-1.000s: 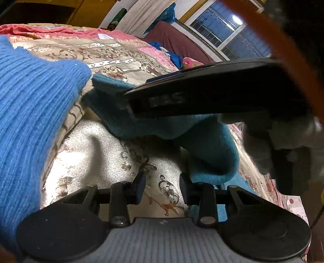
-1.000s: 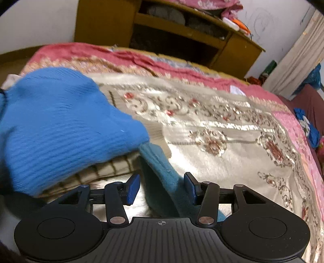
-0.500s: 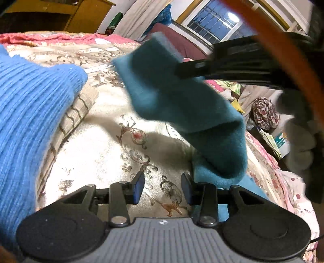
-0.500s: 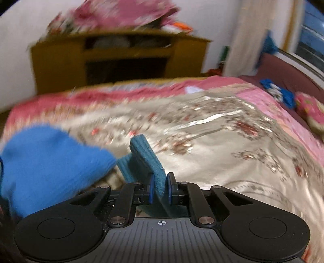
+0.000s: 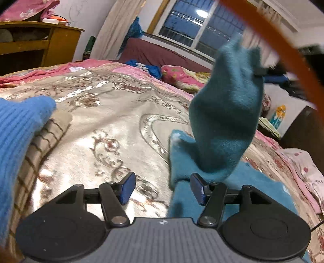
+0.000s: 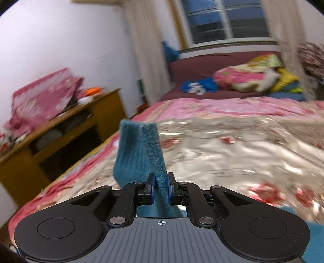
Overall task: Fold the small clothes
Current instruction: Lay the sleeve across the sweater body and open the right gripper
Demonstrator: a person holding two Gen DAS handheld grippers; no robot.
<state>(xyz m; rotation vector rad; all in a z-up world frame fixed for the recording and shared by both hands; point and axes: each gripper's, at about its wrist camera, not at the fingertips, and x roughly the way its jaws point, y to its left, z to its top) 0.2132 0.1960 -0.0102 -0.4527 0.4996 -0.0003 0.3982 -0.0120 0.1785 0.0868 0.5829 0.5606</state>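
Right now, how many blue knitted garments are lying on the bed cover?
1. The blue knitted garment lies at the left edge of the left wrist view, on a checked cloth. The teal piece is a different fabric. More may be hidden outside the view.

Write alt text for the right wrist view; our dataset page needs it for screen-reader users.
The right gripper has its jaws shut on a fuzzy teal sock, which stands up between them above a shiny beige floral bedspread. Behind are a yellow wooden cabinet, cream curtains and a dark barred window.
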